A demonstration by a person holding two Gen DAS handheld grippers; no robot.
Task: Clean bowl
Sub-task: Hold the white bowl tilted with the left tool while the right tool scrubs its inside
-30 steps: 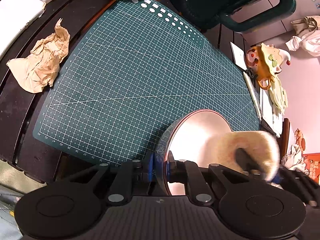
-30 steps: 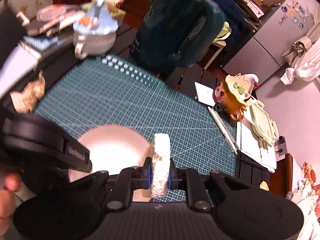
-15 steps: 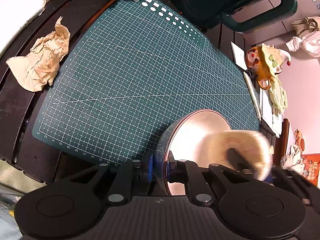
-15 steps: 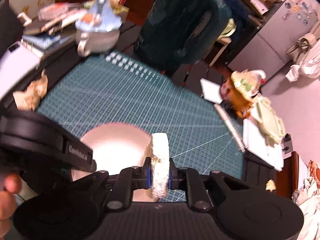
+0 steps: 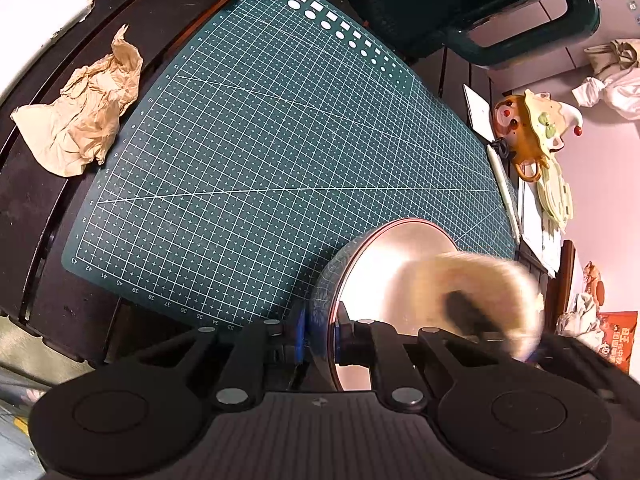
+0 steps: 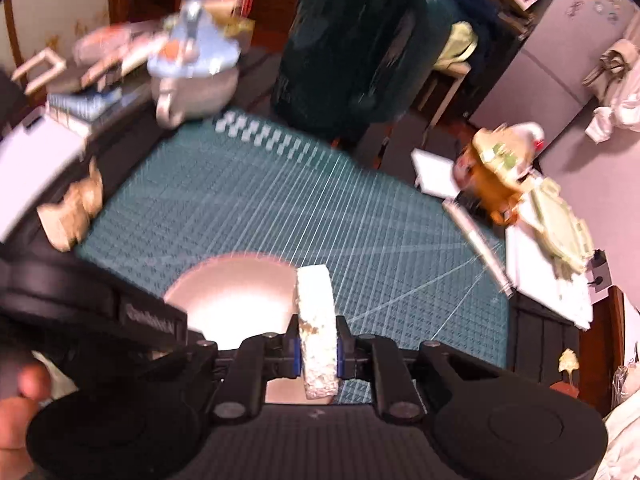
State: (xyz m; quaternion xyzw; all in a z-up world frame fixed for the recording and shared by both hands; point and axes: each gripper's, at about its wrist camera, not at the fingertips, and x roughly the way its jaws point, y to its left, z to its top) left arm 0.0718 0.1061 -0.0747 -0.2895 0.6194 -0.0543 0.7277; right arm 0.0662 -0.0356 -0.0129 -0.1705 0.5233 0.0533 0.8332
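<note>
Since a second ago the sponge (image 5: 476,280) has slid leftward across the bowl's (image 5: 384,264) inside, blurred in the left wrist view, while the bowl has kept its place at the near edge of the green cutting mat (image 5: 280,152) on the counter (image 5: 36,208). The left tongs (image 5: 320,328) are clenched on the bowl's rim, one finger inside and one outside. The right tongs (image 6: 317,346) grasp the sponge on edge, over the bowl; crumpled brown paper (image 5: 80,120) lies left of the mat.
</note>
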